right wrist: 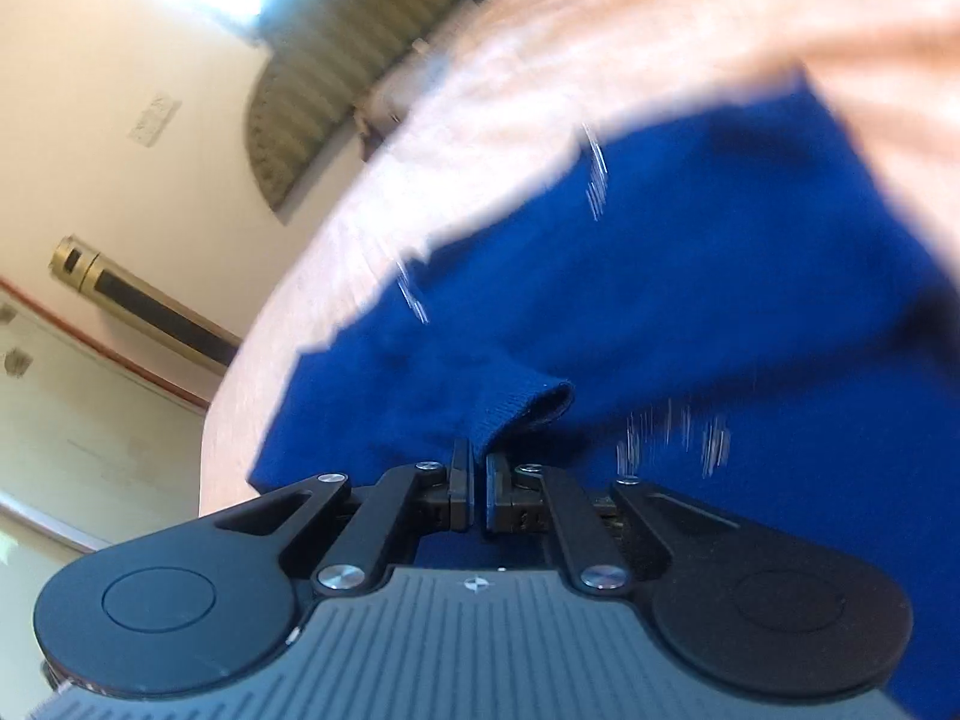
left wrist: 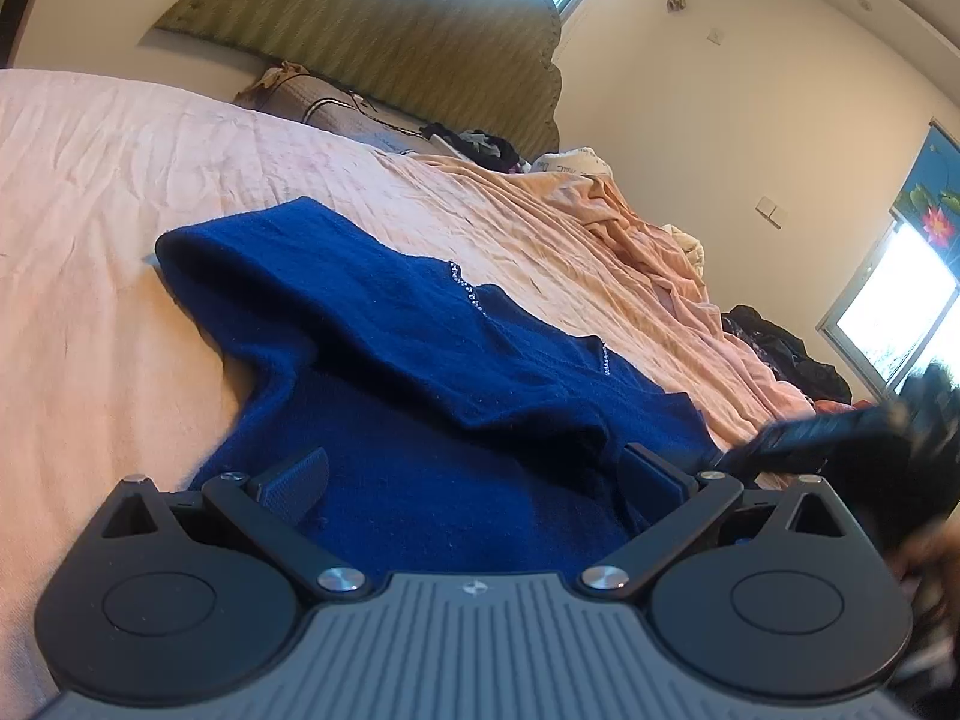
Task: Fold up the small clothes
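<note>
A: Garment first. Material and shape?

B: Blue knit sweater (left wrist: 384,324), fuzzy nap, spread on the pink bedsheet (left wrist: 90,192) directly ahead of the left gripper (left wrist: 474,474). One part is folded back over the body, making a thick rounded ridge that runs from far left toward near right. Two short rows of small shiny studs (left wrist: 468,288) sit along that fold.

A: Left gripper state?

B: Fingers spread wide apart, holding nothing. Ribbed pads (left wrist: 297,483) hover low over the knit, one at each side of the near hem area.

A: Right gripper?

B: In the right wrist view the right gripper (right wrist: 478,483) has its pads pressed together on a ribbed cuff or hem edge (right wrist: 522,411) of the sweater (right wrist: 720,300); the rib stands up just past the fingertips. Frame is motion-blurred, studs (right wrist: 594,174) appear as streaks.

A: Edges and clearance?

B: Sheet is wrinkled and matte, with bare sheet left of and beyond the sweater. To the right of the left gripper the right gripper (left wrist: 840,438) appears dark and blurred at the sweater's edge. Farther right, a rumpled peach cover (left wrist: 630,228) and dark clothes (left wrist: 786,354). Far ahead, pillows (left wrist: 324,102) against a padded olive headboard (left wrist: 390,42).
</note>
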`<action>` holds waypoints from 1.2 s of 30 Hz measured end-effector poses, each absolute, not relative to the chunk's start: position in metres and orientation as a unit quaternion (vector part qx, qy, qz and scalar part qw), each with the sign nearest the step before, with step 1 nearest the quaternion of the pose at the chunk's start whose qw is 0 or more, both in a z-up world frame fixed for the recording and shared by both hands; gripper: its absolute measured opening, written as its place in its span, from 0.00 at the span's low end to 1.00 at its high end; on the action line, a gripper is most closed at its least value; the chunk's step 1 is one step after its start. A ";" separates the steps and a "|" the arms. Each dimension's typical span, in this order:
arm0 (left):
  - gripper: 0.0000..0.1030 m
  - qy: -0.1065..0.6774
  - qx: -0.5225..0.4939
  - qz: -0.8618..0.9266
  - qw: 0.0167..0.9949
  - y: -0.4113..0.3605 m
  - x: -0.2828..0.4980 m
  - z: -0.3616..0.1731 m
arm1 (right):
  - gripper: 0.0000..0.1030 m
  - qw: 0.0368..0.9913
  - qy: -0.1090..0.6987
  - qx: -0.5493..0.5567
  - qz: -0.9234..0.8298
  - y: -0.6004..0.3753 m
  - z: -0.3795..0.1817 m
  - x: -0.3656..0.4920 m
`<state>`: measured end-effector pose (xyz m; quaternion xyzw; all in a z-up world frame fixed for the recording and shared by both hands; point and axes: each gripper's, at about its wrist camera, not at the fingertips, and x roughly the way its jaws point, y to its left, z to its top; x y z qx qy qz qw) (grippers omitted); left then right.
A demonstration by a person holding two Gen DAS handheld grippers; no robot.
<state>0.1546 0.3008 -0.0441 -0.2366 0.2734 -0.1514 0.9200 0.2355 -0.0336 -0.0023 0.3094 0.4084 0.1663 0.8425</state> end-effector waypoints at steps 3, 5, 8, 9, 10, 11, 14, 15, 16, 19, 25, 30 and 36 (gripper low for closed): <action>1.00 0.273 -0.237 -0.151 0.920 0.300 0.154 -0.044 | 0.07 0.862 0.392 0.269 0.178 -0.056 0.037 0.245; 1.00 0.273 -0.237 -0.151 0.920 0.300 0.154 -0.044 | 0.07 0.874 0.388 0.241 0.167 -0.076 0.056 0.248; 1.00 0.273 -0.237 -0.152 0.920 0.300 0.154 -0.044 | 0.07 0.875 0.410 0.219 0.134 -0.106 0.055 0.252; 1.00 0.272 -0.237 -0.152 0.920 0.300 0.154 -0.044 | 0.07 0.875 0.420 0.208 0.118 -0.113 0.047 0.254; 1.00 0.272 -0.237 -0.152 0.920 0.300 0.154 -0.044 | 0.07 0.875 0.429 0.199 0.102 -0.120 0.037 0.255; 1.00 0.273 -0.237 -0.152 0.920 0.299 0.154 -0.044 | 0.07 0.875 0.434 0.196 0.088 -0.125 0.027 0.256; 1.00 0.274 -0.233 -0.151 0.921 0.298 0.154 -0.043 | 0.08 0.870 0.432 0.224 0.084 -0.136 0.013 0.250; 1.00 0.275 -0.233 -0.150 0.921 0.298 0.154 -0.044 | 0.07 0.870 0.429 0.225 0.089 -0.136 0.011 0.247; 1.00 0.275 -0.233 -0.150 0.921 0.298 0.154 -0.044 | 0.07 0.872 0.427 0.221 0.090 -0.138 0.011 0.245; 1.00 0.275 -0.234 -0.150 0.920 0.298 0.154 -0.044 | 0.07 0.875 0.427 0.219 0.073 -0.149 0.009 0.249; 1.00 0.276 -0.234 -0.150 0.920 0.298 0.155 -0.045 | 0.07 0.871 0.432 0.228 0.047 -0.168 -0.002 0.249; 1.00 0.277 -0.232 -0.149 0.921 0.297 0.155 -0.045 | 0.07 0.870 0.433 0.233 0.042 -0.166 -0.008 0.249; 1.00 0.277 -0.232 -0.150 0.920 0.298 0.155 -0.045 | 0.07 0.868 0.435 0.234 0.042 -0.167 -0.012 0.245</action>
